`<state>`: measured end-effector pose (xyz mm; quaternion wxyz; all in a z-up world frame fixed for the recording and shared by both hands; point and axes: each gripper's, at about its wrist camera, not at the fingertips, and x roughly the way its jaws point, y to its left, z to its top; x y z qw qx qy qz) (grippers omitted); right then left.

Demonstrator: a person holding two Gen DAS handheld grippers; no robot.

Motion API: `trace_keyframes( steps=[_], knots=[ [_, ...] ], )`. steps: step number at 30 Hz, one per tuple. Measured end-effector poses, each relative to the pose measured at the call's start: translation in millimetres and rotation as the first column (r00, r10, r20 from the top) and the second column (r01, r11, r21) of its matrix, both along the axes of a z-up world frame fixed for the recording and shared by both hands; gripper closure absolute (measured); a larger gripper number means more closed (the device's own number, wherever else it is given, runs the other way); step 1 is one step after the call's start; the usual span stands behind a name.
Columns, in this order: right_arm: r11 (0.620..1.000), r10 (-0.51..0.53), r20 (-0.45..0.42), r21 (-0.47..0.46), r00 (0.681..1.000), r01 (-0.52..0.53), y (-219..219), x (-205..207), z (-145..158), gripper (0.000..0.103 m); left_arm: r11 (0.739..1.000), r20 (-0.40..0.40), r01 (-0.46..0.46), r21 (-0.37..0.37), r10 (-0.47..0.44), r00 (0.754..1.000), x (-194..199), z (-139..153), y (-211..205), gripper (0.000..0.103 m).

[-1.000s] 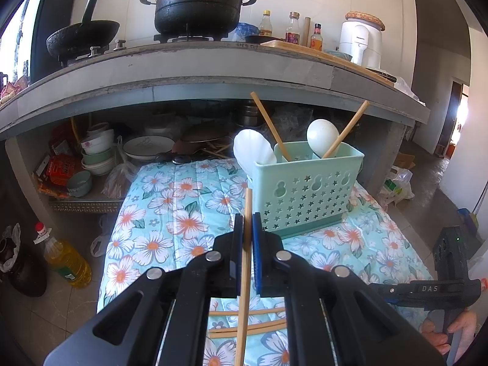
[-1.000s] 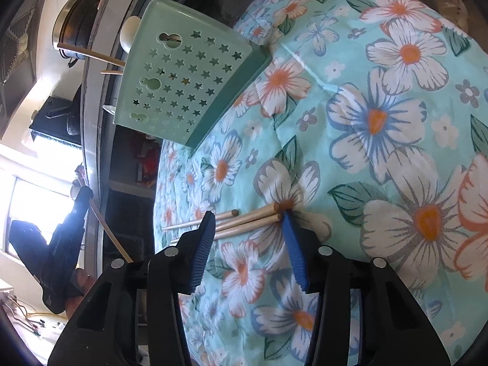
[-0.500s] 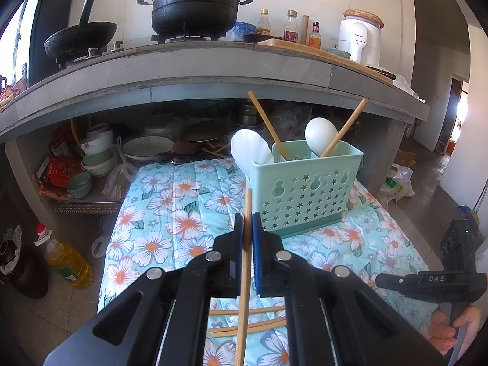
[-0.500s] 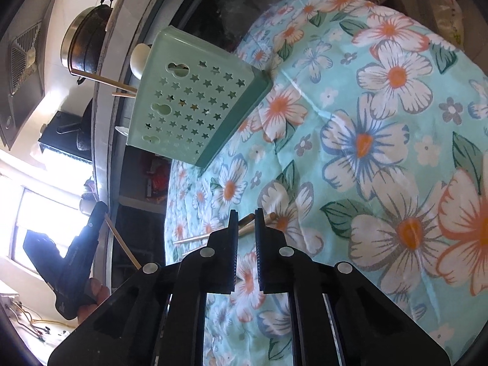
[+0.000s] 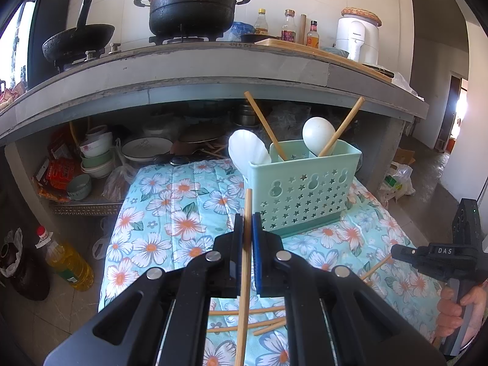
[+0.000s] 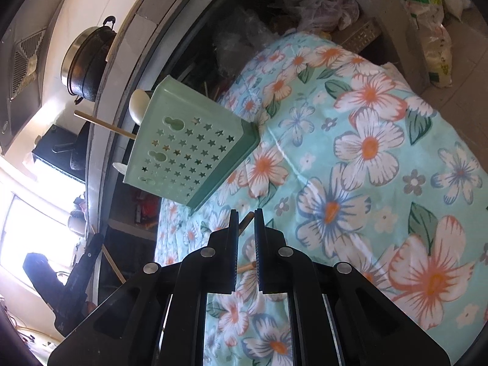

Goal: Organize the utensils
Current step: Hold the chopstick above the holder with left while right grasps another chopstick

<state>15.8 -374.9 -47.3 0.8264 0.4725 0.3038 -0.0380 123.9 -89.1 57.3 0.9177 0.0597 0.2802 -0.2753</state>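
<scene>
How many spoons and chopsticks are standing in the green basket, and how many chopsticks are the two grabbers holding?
White spoons in the green basket: 2
Basket chopsticks: 2
Left gripper, held chopstick: 1
Right gripper, gripped chopstick: 1
Total: 6, not counting the loose chopsticks on the cloth.

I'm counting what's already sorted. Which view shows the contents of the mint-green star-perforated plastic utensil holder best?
The left wrist view: the mint-green star-perforated plastic utensil holder stands upright, with two white spoons and two wooden chopsticks rising out. The right wrist view shows it sideways, contents mostly hidden behind its wall.
</scene>
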Motion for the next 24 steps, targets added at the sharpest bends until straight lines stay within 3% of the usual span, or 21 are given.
trace_keyframes(
  steps=[8,10,16,24],
  knots=[
    [0.996,-0.060,-0.049,-0.068,0.997,0.056,-8,-2,-5,0.089,1.000,-0.001,0.002,0.002,-0.002,1.000,0,0,-1,0.098],
    [0.995,-0.070,-0.059,-0.080,0.996,0.065,-10,-3,-6,0.072,1.000,0.000,0.002,0.002,-0.002,1.000,0,0,0,0.098],
    [0.991,-0.107,-0.059,-0.085,0.993,0.102,-18,-13,-4,0.062,1.000,-0.002,0.002,0.003,-0.002,1.000,0,0,-1,0.098],
    [0.993,-0.040,-0.079,0.107,0.996,0.049,-12,-19,-18,0.062,1.000,-0.001,0.002,0.004,-0.002,1.000,1,0,0,0.098]
  ],
)
